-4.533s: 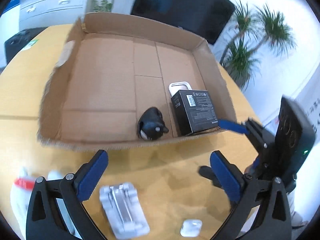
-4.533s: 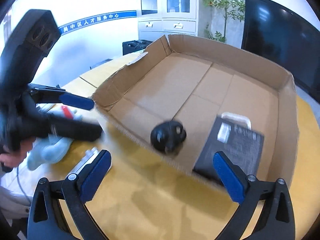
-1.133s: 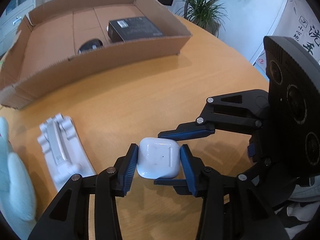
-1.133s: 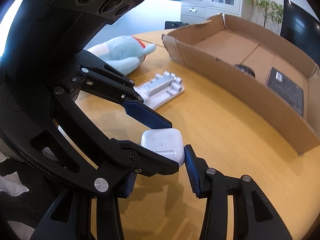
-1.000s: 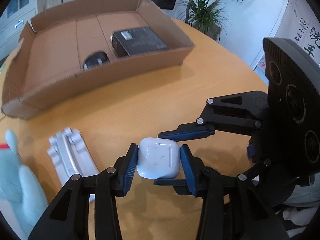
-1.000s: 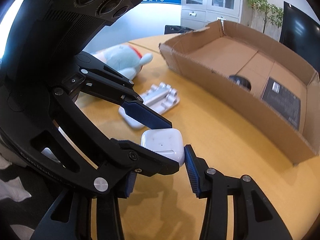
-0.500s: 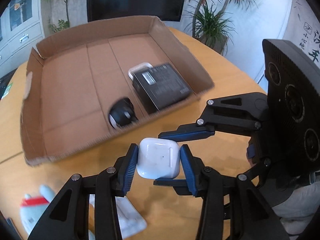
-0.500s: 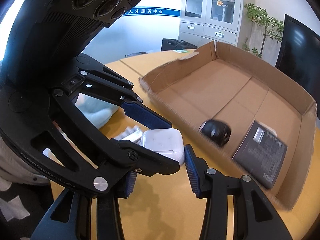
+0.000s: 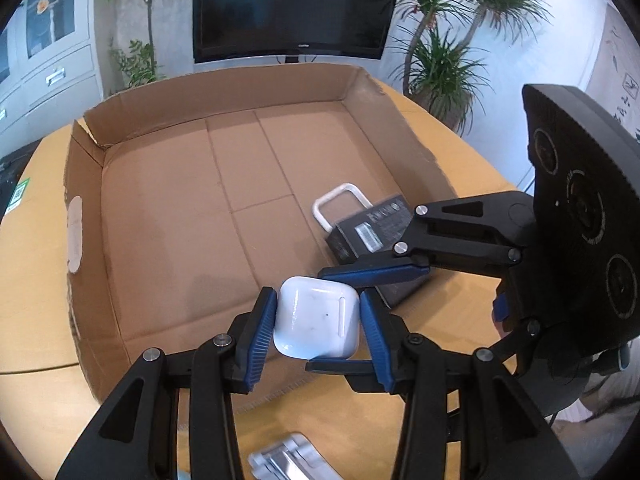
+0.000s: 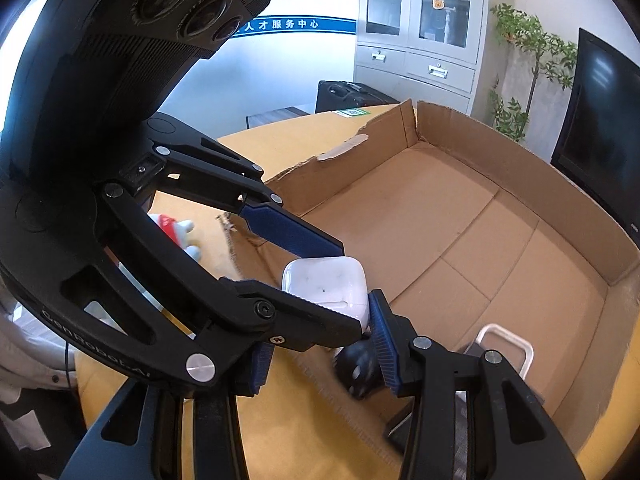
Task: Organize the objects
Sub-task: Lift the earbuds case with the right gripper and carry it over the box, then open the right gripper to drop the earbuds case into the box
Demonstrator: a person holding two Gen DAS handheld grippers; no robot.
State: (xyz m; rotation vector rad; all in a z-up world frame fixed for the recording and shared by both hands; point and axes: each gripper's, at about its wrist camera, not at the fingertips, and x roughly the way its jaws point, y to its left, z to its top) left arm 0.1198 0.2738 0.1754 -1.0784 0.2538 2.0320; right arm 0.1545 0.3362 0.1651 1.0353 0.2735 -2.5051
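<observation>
A white earbud case (image 9: 316, 318) is pinched by both grippers at once and held in the air over the near wall of an open cardboard box (image 9: 168, 184). My left gripper (image 9: 316, 328) is shut on its two sides. My right gripper (image 10: 324, 312) crosses it and is shut on the other two sides; the case shows there too (image 10: 326, 284). Inside the box lie a black box (image 9: 376, 232), a white case (image 9: 340, 200) behind it and a black mouse (image 10: 358, 368).
A white folding stand (image 9: 284, 460) lies on the wooden table (image 9: 32, 280) below the left gripper. A pale blue plush toy (image 10: 180, 232) lies left of the box. A TV, plants and cabinets stand behind.
Both grippers have carried the earbud case up and forward from low over the table to over the box's near wall. The stand and plush toy have dropped back behind.
</observation>
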